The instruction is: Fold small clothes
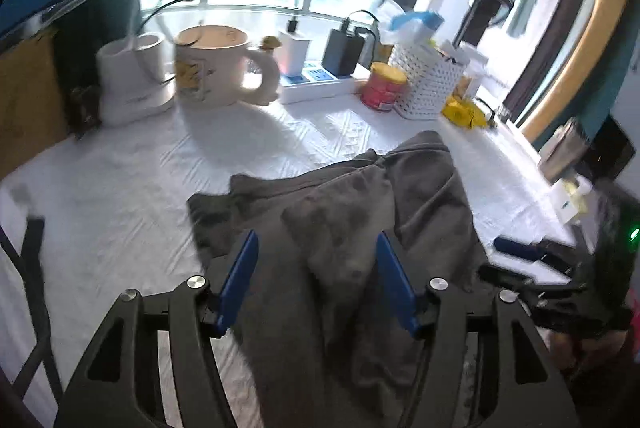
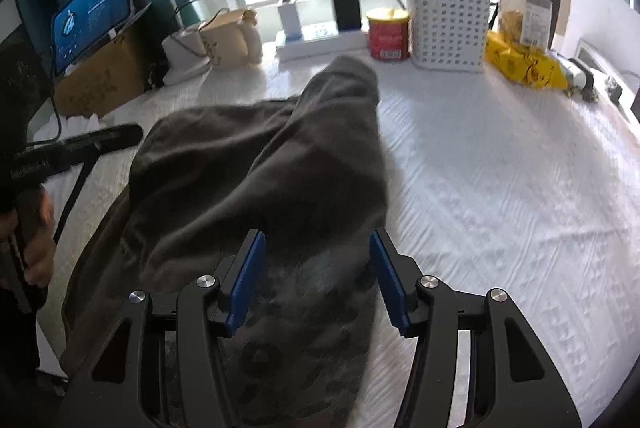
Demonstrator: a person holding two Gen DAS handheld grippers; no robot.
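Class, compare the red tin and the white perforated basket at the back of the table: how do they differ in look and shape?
The red tin is round, solid-walled and low; the white basket is boxy, full of holes and taller. The tin has a yellow lid; the basket is open-topped with items sticking out. Both stand upright, side by side, on the white table cover.

Dark grey garment [image 2: 256,163], rumpled, partly folded over itself, lying on white embossed tablecloth [image 2: 500,187]
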